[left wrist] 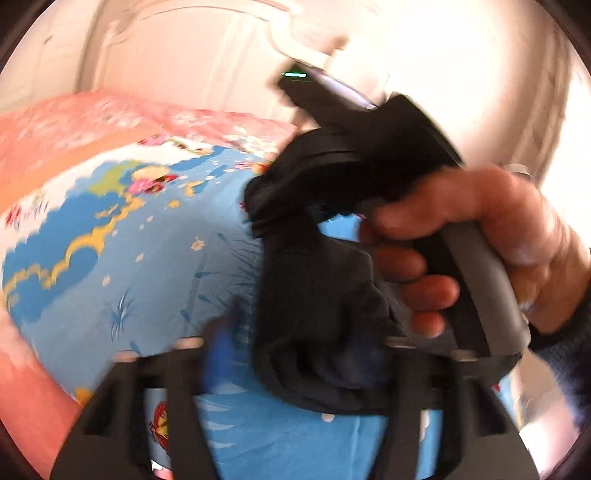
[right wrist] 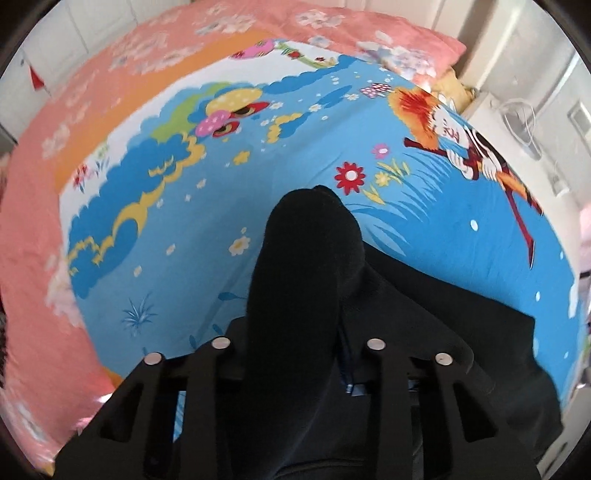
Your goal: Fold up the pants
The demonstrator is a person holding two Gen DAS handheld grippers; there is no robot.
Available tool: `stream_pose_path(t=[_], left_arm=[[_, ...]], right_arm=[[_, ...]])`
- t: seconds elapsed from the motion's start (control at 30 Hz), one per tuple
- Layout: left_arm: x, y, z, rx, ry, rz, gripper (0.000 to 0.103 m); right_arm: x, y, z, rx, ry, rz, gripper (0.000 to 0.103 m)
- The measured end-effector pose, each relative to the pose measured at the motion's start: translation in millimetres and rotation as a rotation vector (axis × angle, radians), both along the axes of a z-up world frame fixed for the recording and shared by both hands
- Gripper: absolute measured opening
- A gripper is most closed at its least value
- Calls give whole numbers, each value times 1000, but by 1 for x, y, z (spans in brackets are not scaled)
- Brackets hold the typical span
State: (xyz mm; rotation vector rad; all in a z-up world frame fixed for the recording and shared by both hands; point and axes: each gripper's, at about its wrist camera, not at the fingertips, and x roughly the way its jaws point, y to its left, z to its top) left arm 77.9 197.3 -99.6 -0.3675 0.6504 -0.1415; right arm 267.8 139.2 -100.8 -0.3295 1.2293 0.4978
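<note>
The black pants (right wrist: 303, 277) are bunched between my right gripper's (right wrist: 299, 343) fingers, which are shut on the cloth. The rest of the pants trails right across the blue cartoon bedsheet (right wrist: 388, 184). In the blurred left wrist view, a hand (left wrist: 472, 229) holds the right gripper (left wrist: 295, 173) up, and the pants (left wrist: 317, 295) hang from it in a twisted clump. The hanging cloth drops between the fingers of my left gripper (left wrist: 295, 343). Those fingers stand wide apart and do not press on it.
A pink flowered quilt (right wrist: 55, 166) borders the sheet on the left and far side, with a pink pillow (right wrist: 388, 33) at the head. A white bedside unit with a cable (right wrist: 517, 118) stands at the right. White furniture (left wrist: 184, 55) rises behind the bed.
</note>
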Motion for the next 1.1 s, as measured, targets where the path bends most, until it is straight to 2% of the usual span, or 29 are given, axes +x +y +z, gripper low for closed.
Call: stream_pose_path(t=[0.17, 0.2, 0.27, 0.3, 0.4, 0.53, 0.63, 0.67, 0.7, 0.77, 0.83, 0.9, 0.93, 0.97, 1.03, 1.1], left_arm=[[13, -23, -25, -30, 60, 17, 82], [16, -29, -27, -22, 64, 10, 77], [21, -48, -26, 17, 54, -15, 40], [21, -62, -19, 77, 40, -18, 35], [13, -99, 9, 218, -69, -49, 33], [-5, -176, 45, 462, -251, -162, 33], [-18, -247, 55, 619, -367, -275, 33], [-23, -273, 53, 662, -397, -323, 33], [-26, -294, 49, 691, -413, -358, 33], [-30, -345, 27, 763, -436, -449, 33], [-31, -382, -1, 826, -432, -515, 33], [-33, -410, -32, 889, -412, -571, 34], [-33, -421, -50, 932, -394, -596, 41], [-37, -427, -66, 982, -389, -614, 45], [-47, -430, -83, 1069, -442, -620, 55], [-56, -428, -89, 1127, -491, -614, 58]], right_arm=[[6, -22, 13, 123, 53, -41, 32], [6, -29, 18, 152, 61, -46, 32], [8, -50, 33, 228, 81, -64, 31], [7, -60, 39, 252, 82, -72, 30], [6, -126, 70, 398, 80, -117, 29], [-5, -233, 101, 570, 53, -191, 29], [-21, -324, 106, 653, 24, -279, 29], [-29, -361, 102, 655, 8, -313, 30], [-33, -381, 96, 655, 7, -338, 35], [-43, -433, 73, 631, 13, -416, 43], [-47, -467, 43, 631, 45, -471, 81], [-48, -498, 5, 637, 81, -535, 84], [-48, -510, -17, 634, 113, -576, 84], [-48, -514, -27, 649, 125, -590, 84], [-49, -523, -42, 682, 123, -584, 83], [-51, -523, -44, 698, 110, -561, 81]])
